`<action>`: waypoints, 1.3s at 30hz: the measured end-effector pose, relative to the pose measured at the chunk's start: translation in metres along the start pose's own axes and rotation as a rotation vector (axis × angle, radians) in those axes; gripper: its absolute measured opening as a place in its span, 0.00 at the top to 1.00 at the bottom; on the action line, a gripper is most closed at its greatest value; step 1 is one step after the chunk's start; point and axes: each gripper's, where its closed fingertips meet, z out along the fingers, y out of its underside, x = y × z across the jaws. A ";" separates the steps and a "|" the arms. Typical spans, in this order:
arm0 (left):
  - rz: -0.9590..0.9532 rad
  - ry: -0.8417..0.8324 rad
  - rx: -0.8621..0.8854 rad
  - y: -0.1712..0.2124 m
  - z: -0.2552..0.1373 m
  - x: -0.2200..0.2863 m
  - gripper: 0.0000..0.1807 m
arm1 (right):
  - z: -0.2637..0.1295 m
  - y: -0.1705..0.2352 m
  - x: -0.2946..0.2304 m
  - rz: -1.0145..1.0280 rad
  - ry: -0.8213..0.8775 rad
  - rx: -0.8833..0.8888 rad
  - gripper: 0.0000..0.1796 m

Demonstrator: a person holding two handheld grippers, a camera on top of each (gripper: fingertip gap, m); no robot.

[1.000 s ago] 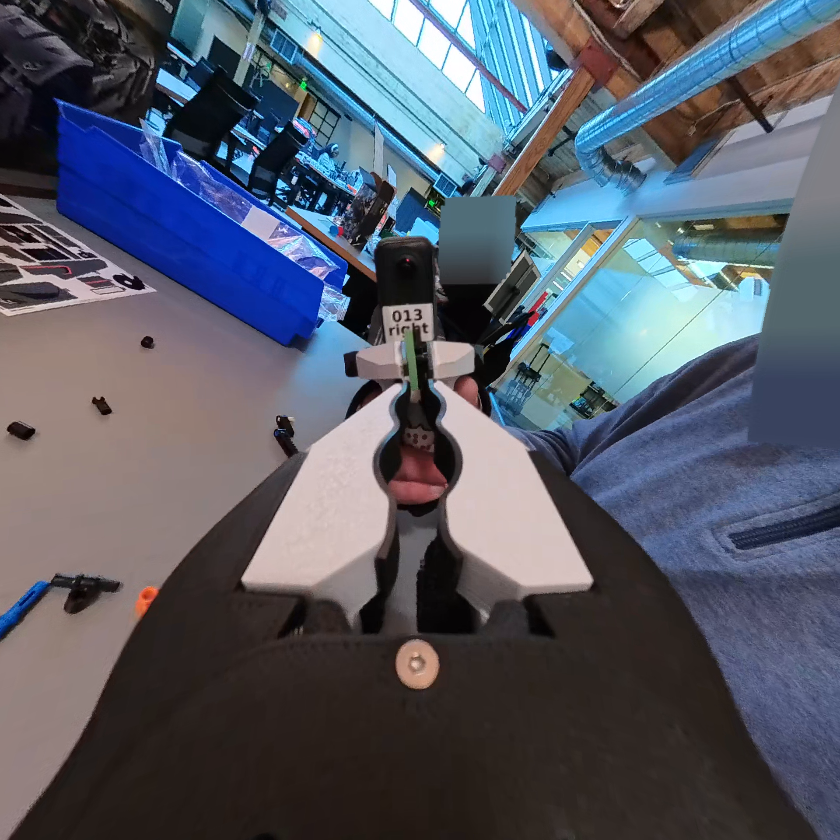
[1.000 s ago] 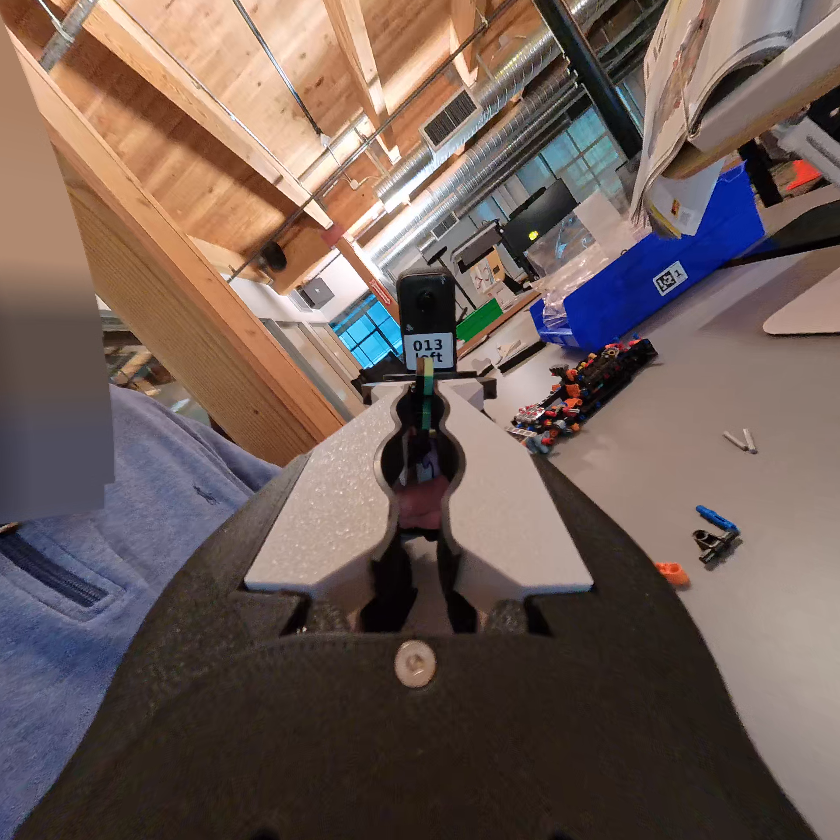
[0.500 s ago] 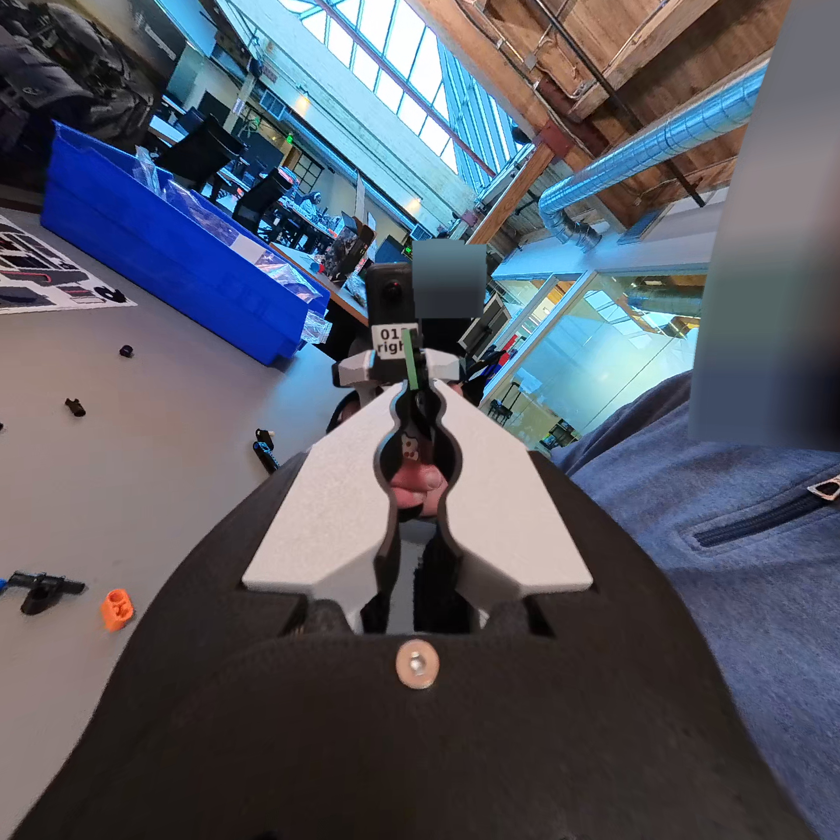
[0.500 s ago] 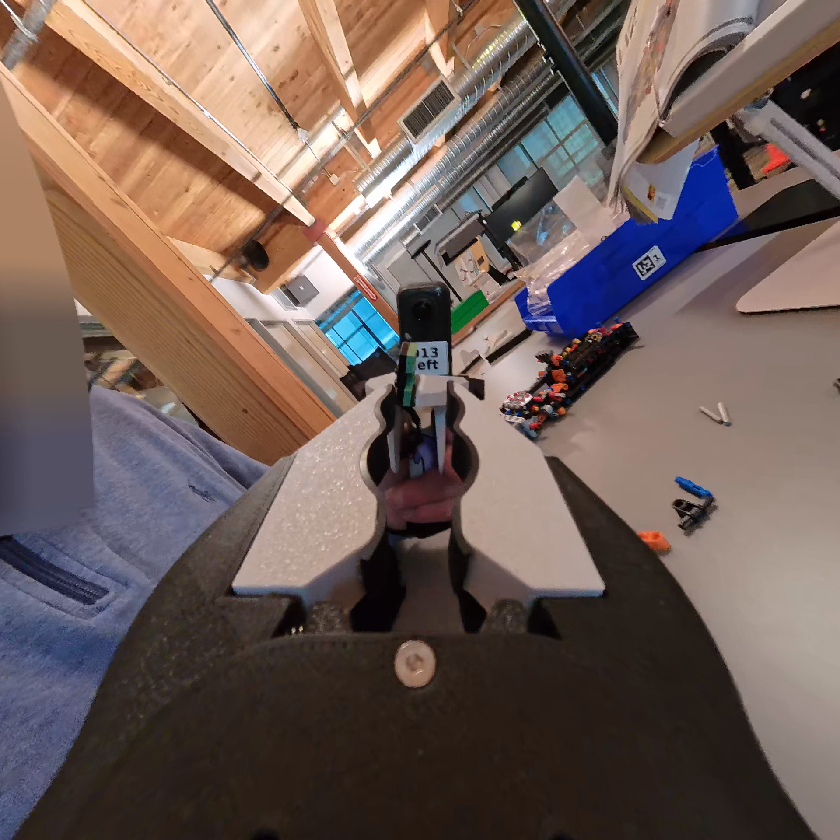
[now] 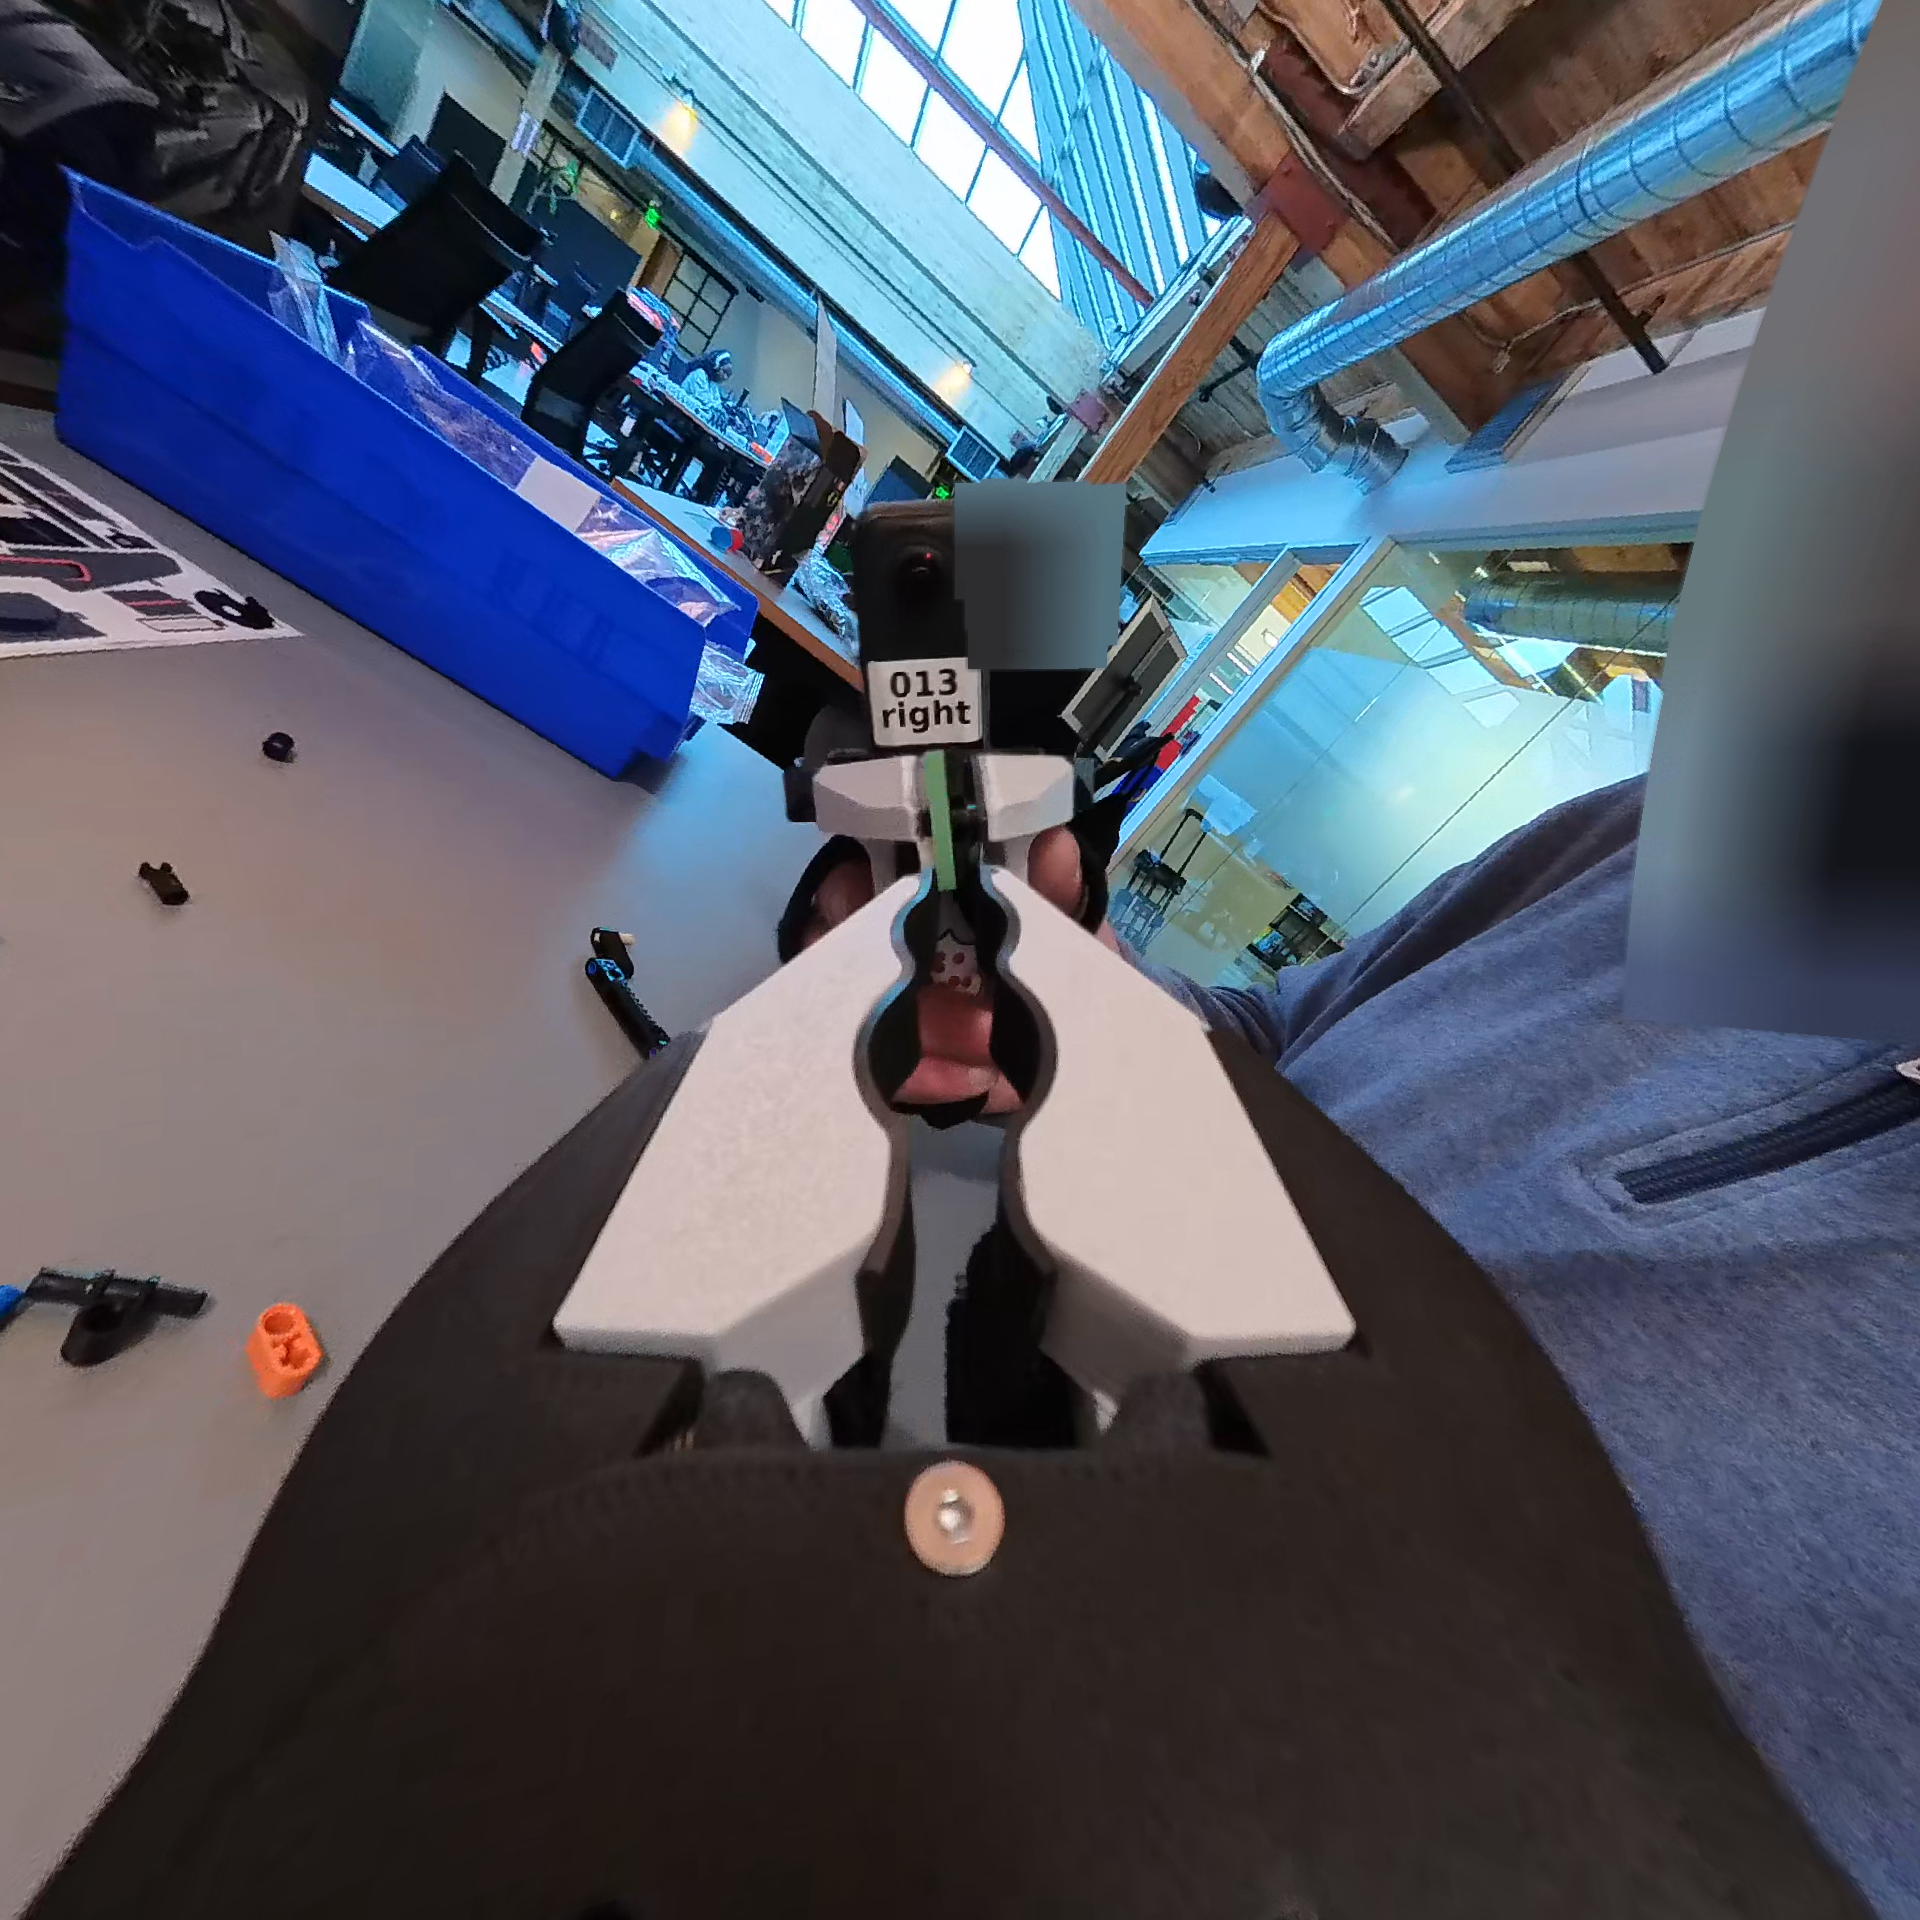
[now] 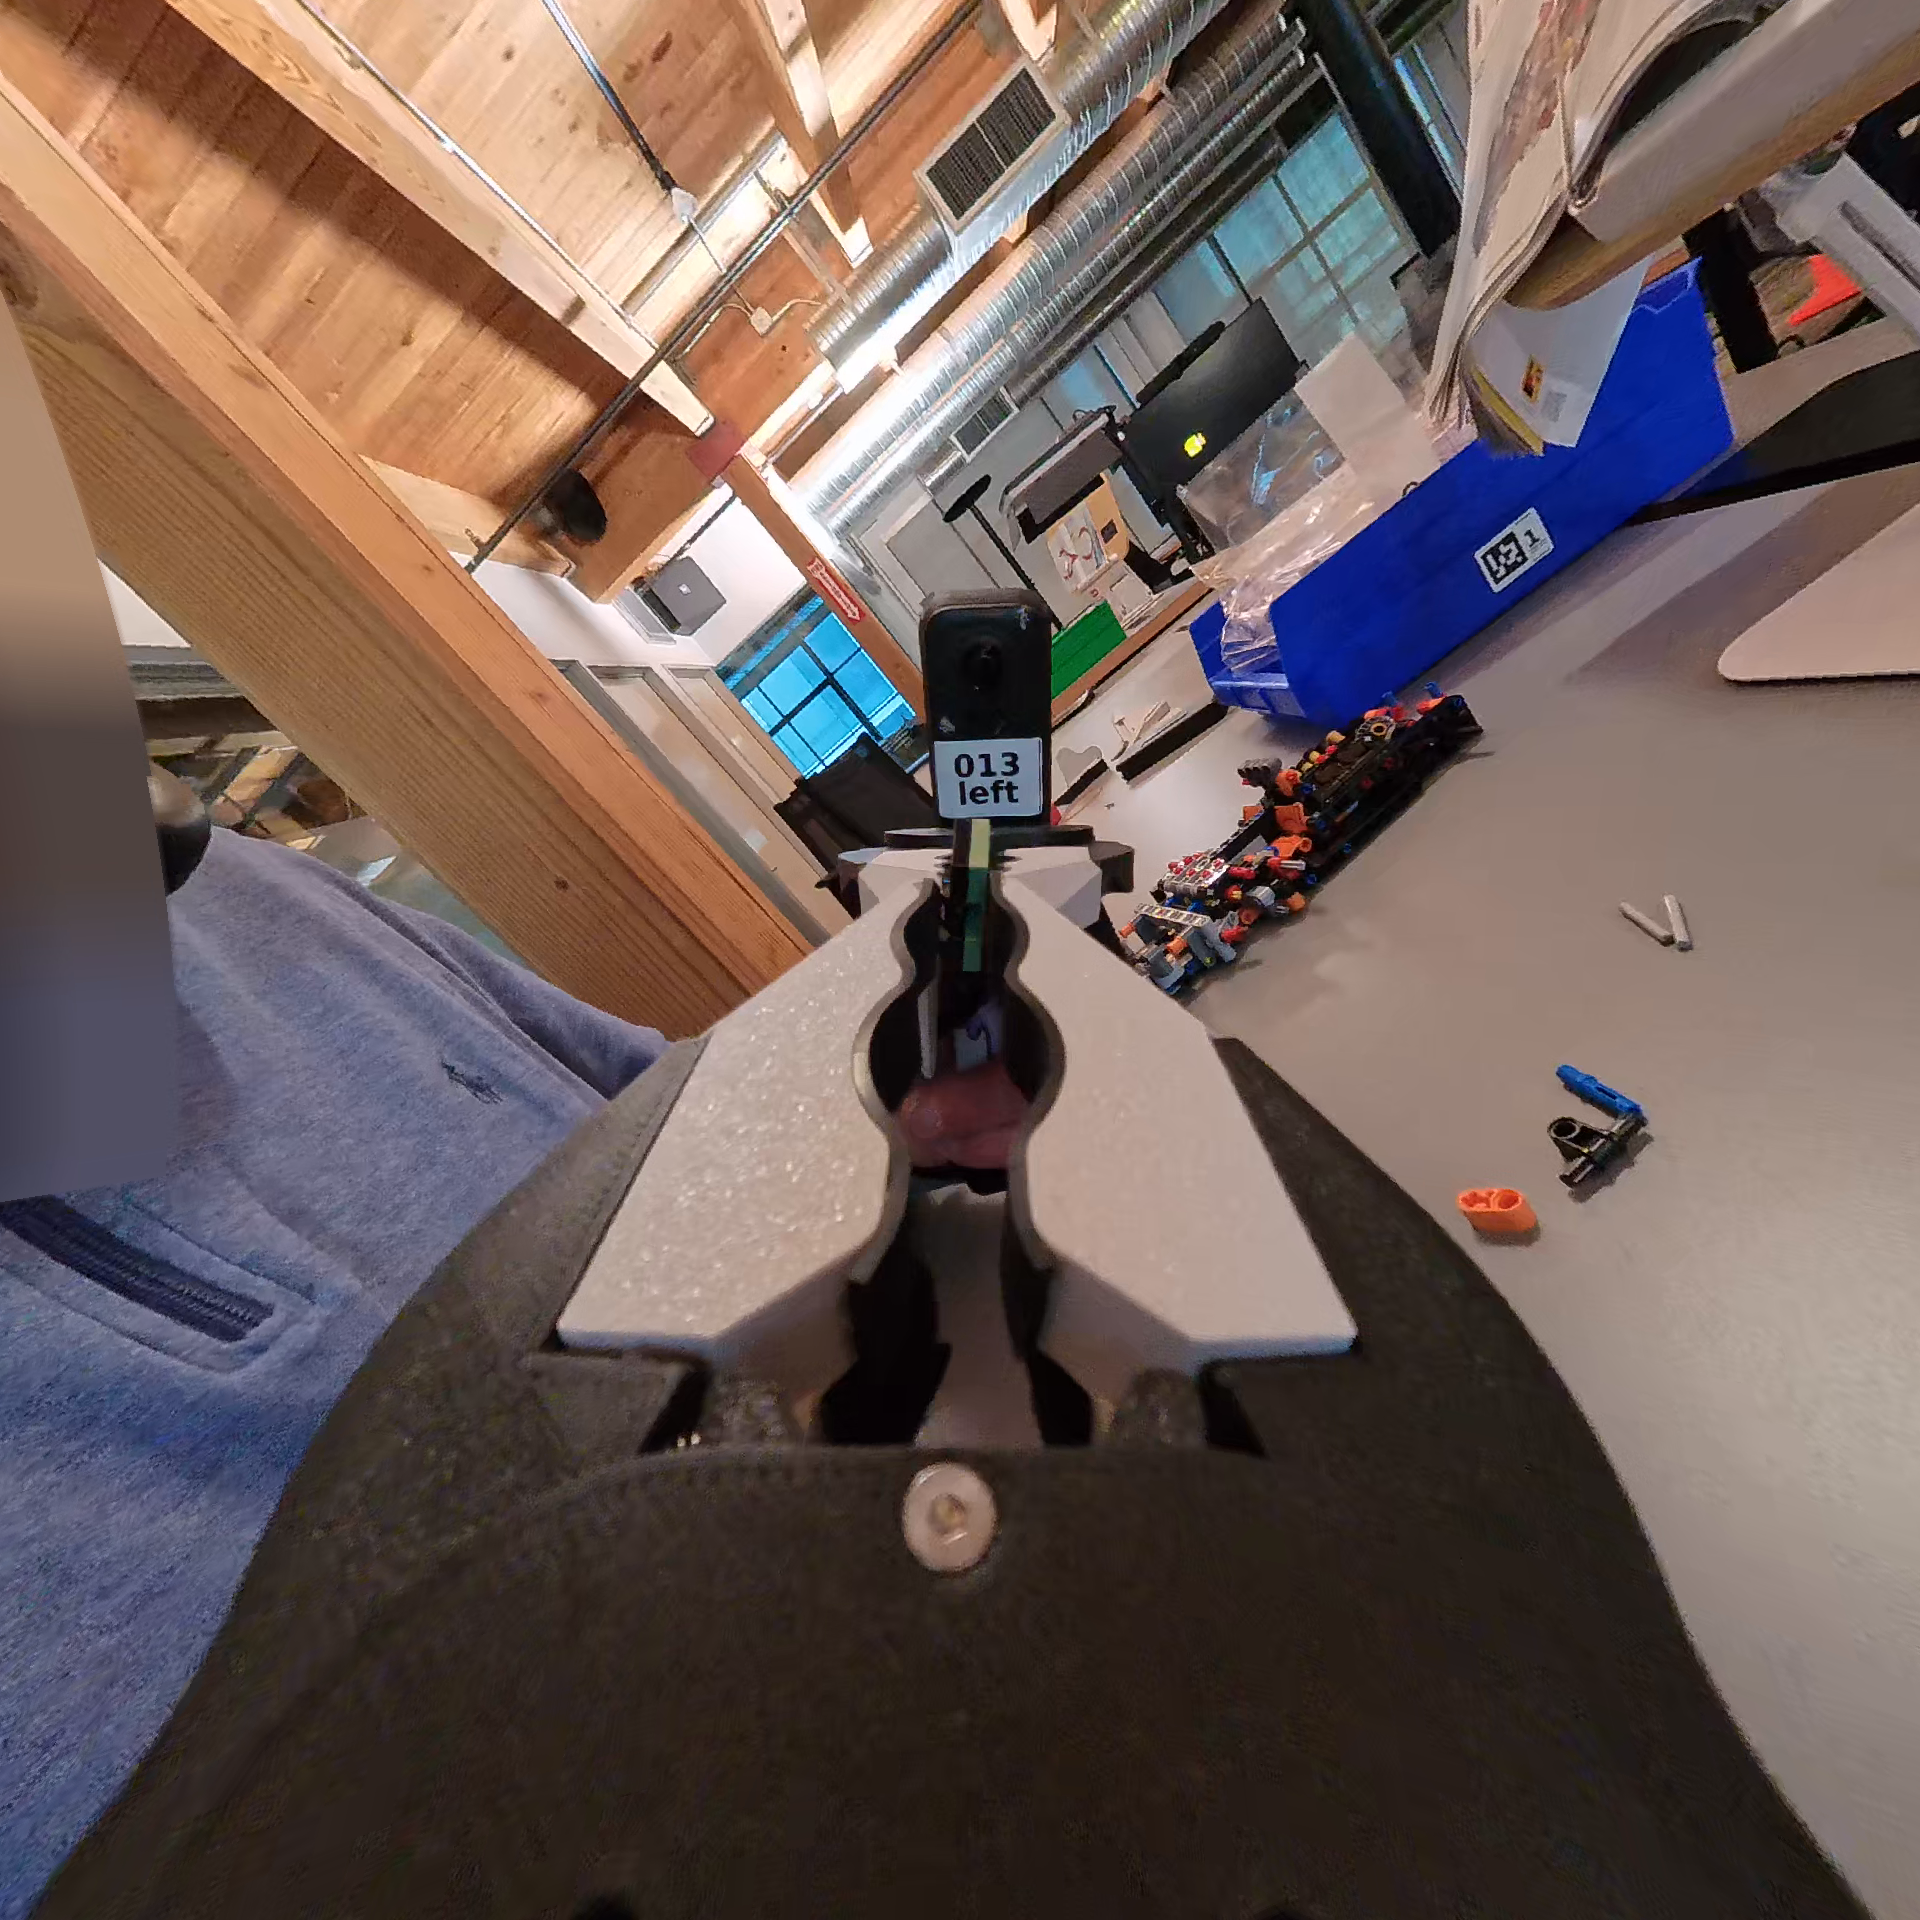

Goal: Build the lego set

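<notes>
Both grippers are raised, tip to tip, centre frame. Left gripper [image 5: 948, 904] and right gripper [image 6: 961, 914]: fingers nearly closed, each pinching an end of a thin green strip [image 5: 940, 831]. Lower left of the left wrist view: orange piece [image 5: 283, 1349] beside a black connector [image 5: 104, 1311] on bare grey table [image 5: 343, 1018] (open room around them). Farther, right of the right wrist view: the part-built lego model [image 6: 1309, 821] just short of the blue bin [image 6: 1475, 561] at the table's far edge.
</notes>
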 end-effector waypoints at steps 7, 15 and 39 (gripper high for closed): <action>0.011 0.031 -0.019 0.003 0.002 0.010 0.93 | 0.001 0.005 -0.012 -0.047 -0.005 -0.012 0.98; -0.013 0.040 -0.007 0.007 0.000 0.010 0.98 | -0.006 0.004 -0.009 -0.022 0.019 0.025 0.94; -0.087 0.000 0.076 0.002 -0.014 -0.004 0.98 | -0.022 0.001 0.003 -0.101 0.135 -0.048 0.91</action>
